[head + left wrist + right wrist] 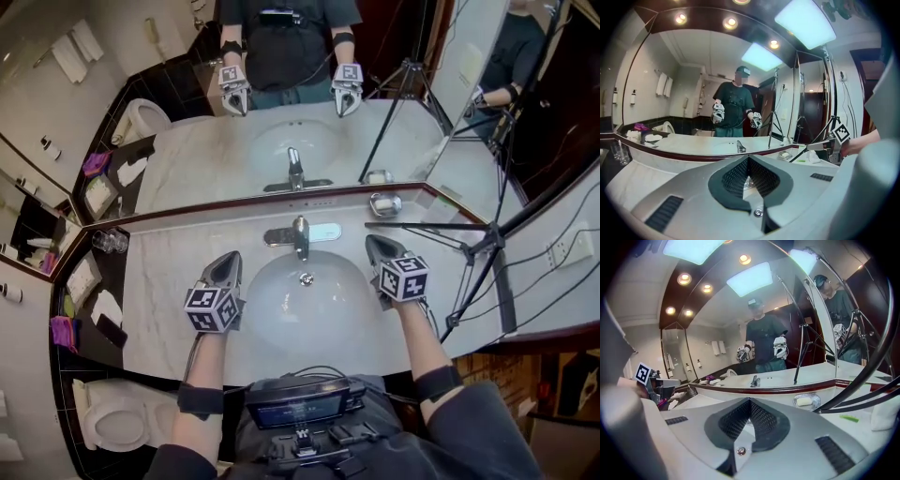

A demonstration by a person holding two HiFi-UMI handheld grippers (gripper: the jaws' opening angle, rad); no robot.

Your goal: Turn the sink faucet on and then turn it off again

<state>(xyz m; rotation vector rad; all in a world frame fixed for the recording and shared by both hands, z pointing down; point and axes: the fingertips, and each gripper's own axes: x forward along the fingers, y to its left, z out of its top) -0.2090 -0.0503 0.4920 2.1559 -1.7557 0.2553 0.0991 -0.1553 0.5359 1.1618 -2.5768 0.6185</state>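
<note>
You've got a shiny chrome faucet point(298, 234), a glossy white basin point(305, 309) and a polished, veined marble tabletop point(173, 281). Your fingers point(679, 187) look matt grey plastic, their pads point(735, 177) black and rough-gridded. The tripod point(489, 244) is matt black metal, and the soap dish point(384, 203) gleams.

Pale marble worktop point(178, 281) w/ white oval basin point(305, 314) sunk in the middle. Chrome faucet point(299, 234) at back edge, centred behind the basin. Soap dish point(385, 203) w/ a bar in it, back rt by the mirror. Glasses point(110, 241) at back left corner. Tripod point(473, 258) legs on rt part. Left wing is dark: white folded cloths point(82, 279), purple item point(64, 331).
</note>
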